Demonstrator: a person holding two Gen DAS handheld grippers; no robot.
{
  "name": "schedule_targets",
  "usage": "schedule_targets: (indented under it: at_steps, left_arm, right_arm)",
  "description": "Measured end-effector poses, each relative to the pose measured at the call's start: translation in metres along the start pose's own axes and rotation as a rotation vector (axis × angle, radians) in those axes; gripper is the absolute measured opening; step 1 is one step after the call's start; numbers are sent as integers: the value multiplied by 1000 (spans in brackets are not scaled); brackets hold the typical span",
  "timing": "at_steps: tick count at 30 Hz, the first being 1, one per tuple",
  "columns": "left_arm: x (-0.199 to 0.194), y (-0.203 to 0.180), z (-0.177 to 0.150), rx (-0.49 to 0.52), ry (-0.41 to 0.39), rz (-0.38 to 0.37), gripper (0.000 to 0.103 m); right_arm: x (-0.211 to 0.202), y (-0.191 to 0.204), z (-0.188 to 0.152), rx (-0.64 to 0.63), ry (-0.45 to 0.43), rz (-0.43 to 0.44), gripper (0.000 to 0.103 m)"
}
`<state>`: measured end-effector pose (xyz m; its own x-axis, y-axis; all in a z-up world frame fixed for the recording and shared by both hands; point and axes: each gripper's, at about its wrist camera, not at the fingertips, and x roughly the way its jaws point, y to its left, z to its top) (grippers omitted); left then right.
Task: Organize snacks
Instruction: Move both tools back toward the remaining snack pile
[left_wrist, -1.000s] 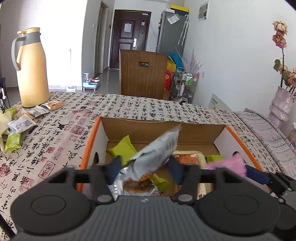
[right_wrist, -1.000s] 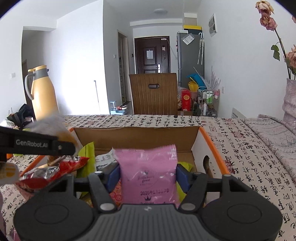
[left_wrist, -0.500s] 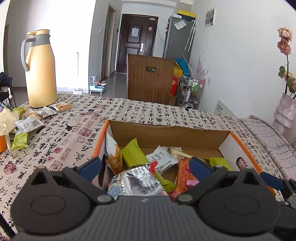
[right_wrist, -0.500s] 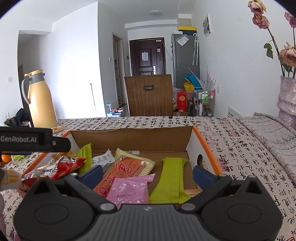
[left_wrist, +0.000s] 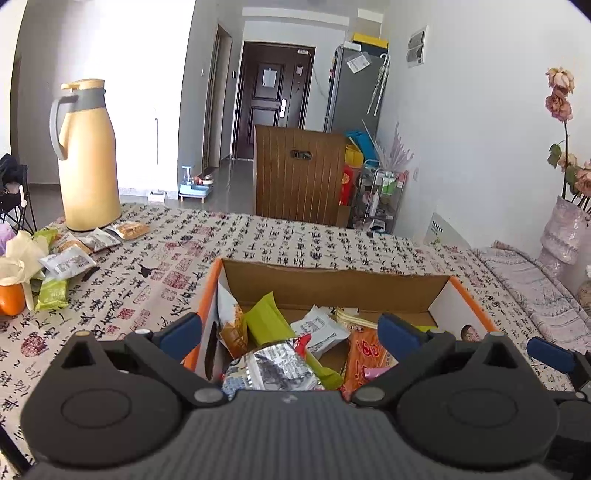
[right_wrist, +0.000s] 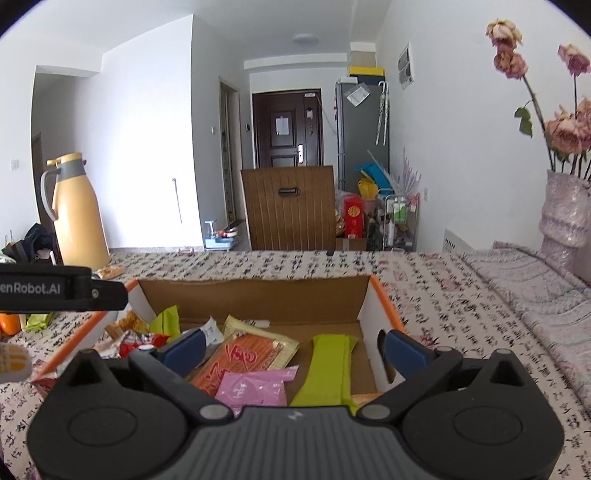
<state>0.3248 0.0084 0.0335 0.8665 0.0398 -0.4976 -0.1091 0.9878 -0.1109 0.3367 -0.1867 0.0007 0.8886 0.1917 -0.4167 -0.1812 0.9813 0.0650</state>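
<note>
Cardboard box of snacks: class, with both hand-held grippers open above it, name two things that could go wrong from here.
1. The cardboard box already holds a loose heap; the silver packet lies on top and could slide out as more are added.
2. Packets left by the yellow jug lie beside an orange, which a reaching left hand-held gripper might knock.

The box (left_wrist: 332, 280) is made of matt brown cardboard (orange-edged), a crinkly silver foil packet (left_wrist: 275, 367) is seen glossy, the tablecloth (left_wrist: 280, 240) printed cloth.
</note>
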Motion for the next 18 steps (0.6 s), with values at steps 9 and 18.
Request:
schedule_targets:
  at_steps: [9, 18]
  left_arm:
    - [-39, 4, -3, 15, -39, 7, 103]
    - [-71, 18, -21, 24, -47, 19, 103]
  right_arm:
    - [-38, 2, 3, 4, -34, -7, 103]
    - [-73, 4, -11, 15, -37, 2, 103]
